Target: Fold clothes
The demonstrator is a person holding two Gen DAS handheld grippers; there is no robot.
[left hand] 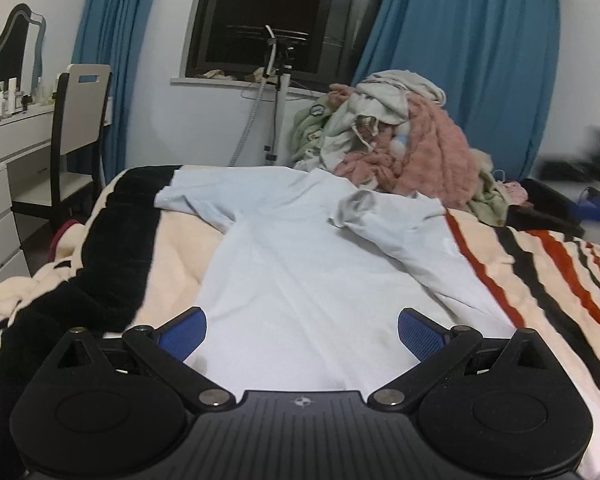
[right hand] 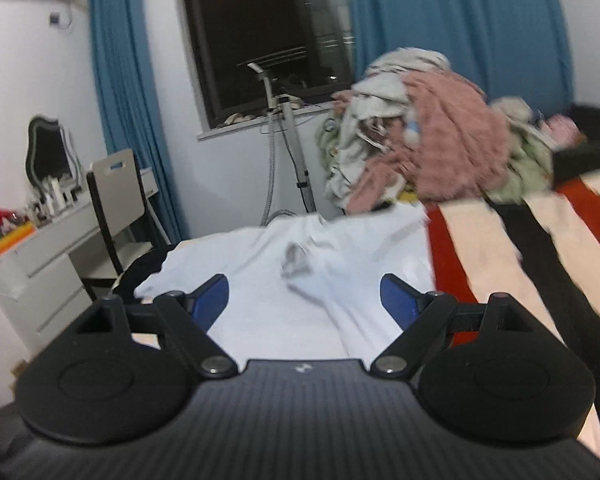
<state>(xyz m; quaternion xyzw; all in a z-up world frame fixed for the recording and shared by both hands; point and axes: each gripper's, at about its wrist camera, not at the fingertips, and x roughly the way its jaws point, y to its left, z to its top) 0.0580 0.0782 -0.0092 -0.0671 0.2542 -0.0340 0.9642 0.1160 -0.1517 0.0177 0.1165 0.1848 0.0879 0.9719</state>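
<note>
A pale blue long-sleeved shirt lies spread on a striped blanket across the bed, directly ahead of and beneath both grippers. The left gripper hovers over the shirt's near hem, jaws wide apart, nothing between its blue pads. The right gripper is likewise released and empty, the shirt's body ahead of it; its view is blurred.

One sleeve is already laid inward across the chest, cuff showing; the far-left sleeve remains stretched outward. The fold looks to be in its early stage, sleeves being brought in. The next move likely calls for a reach forward and left to pinch the outstretched sleeve and draw it over the body.

A heap of unfolded clothes waits beyond the shirt.
</note>
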